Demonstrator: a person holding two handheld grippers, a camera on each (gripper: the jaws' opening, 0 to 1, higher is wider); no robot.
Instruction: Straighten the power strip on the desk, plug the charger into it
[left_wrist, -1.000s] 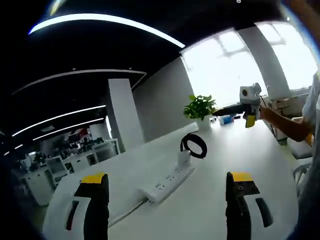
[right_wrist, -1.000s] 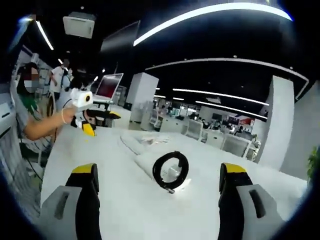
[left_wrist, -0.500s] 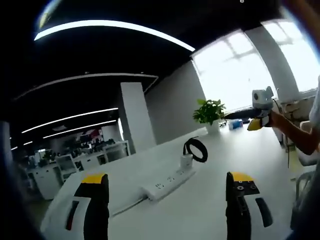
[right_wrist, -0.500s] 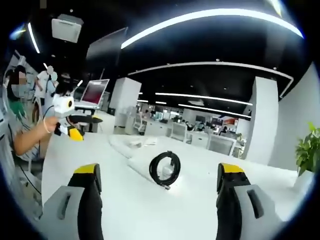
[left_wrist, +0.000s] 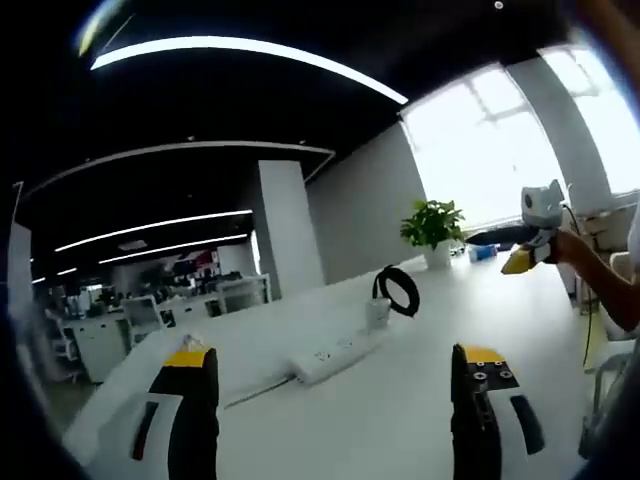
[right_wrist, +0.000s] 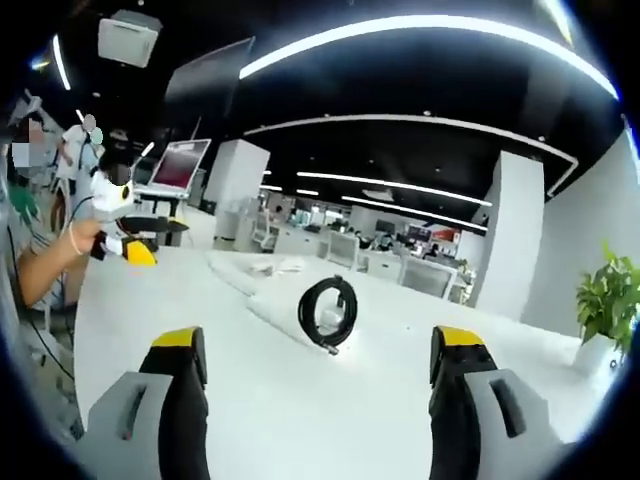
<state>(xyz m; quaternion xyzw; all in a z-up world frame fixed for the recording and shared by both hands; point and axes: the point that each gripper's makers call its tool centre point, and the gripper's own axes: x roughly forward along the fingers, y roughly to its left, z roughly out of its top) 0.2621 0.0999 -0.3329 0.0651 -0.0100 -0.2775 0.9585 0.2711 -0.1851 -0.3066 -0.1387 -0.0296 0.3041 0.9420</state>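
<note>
A white power strip (left_wrist: 335, 355) lies at a slant on the white desk (left_wrist: 400, 420), its cord running off to the left. At its far end sits a white charger (left_wrist: 377, 312) with a coiled black cable (left_wrist: 397, 290) standing over it. In the right gripper view the coiled black cable (right_wrist: 329, 313) stands in front of the power strip (right_wrist: 275, 303). My left gripper (left_wrist: 335, 400) is open, well short of the strip. My right gripper (right_wrist: 315, 395) is open too, short of the coil. The right gripper (left_wrist: 530, 250) appears held up at the far right, and the left gripper (right_wrist: 125, 245) at the far left.
A potted plant (left_wrist: 432, 225) stands at the desk's far end, the same plant (right_wrist: 603, 300) at the right edge. A person's arm (left_wrist: 600, 285) holds the far gripper. Other desks and chairs (right_wrist: 400, 270) fill the office behind. People stand near a monitor (right_wrist: 178, 165).
Both cameras have swung; the strip and coil have slid slightly in each view and look a bit smaller. Both grippers stay open, and the strip and charger lie as before.
</note>
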